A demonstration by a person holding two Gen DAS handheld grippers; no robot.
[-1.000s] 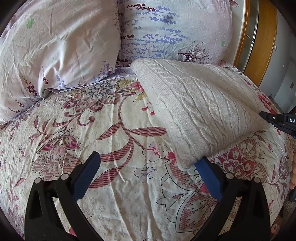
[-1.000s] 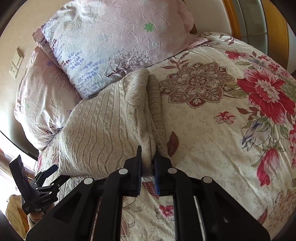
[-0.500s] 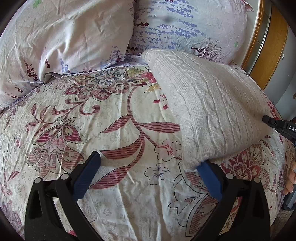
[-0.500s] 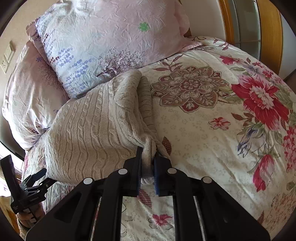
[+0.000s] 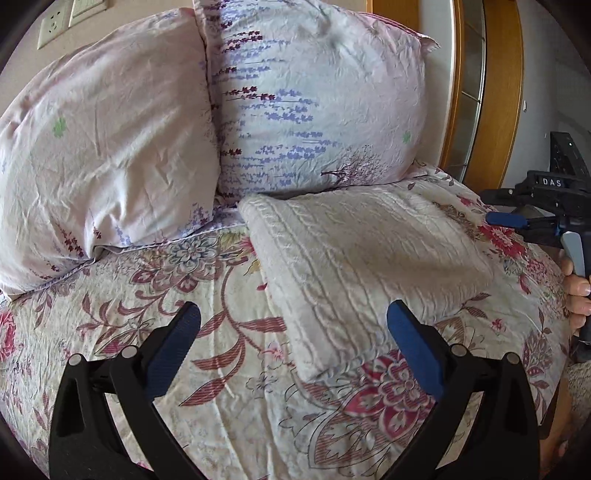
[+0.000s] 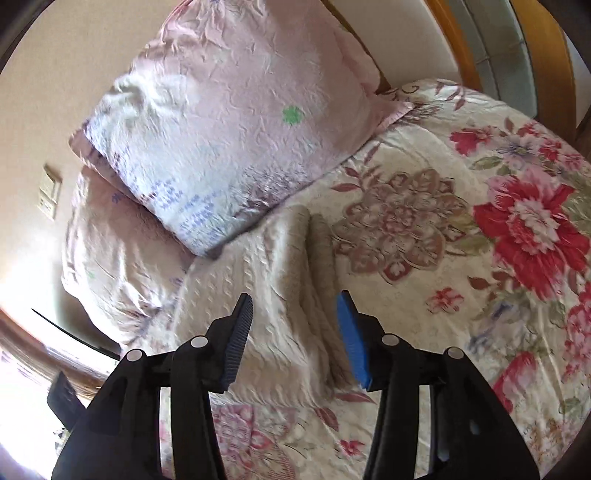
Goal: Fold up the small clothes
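A cream cable-knit sweater (image 5: 362, 266) lies folded into a thick rectangle on the floral bedspread (image 5: 207, 369), its far edge against the pillows. It also shows in the right wrist view (image 6: 273, 295), with stacked folded edges on its right side. My left gripper (image 5: 295, 336) is open and empty, above the bed at the sweater's near left corner. My right gripper (image 6: 293, 332) is open and empty, raised above the sweater's near edge; it also shows in the left wrist view (image 5: 506, 219) at the far right.
Two floral pillows (image 5: 314, 99) (image 5: 103, 147) lean against the wall behind the sweater. A wooden headboard and frame (image 5: 498, 92) stands at the right. The bedspread stretches to the left and right of the sweater (image 6: 480, 240). Wall switches (image 5: 70, 14) sit above the pillows.
My right gripper has opened, let go of the sweater's folded edge and lifted back. My left gripper has pulled back and up. The sweater now lies flat, released.
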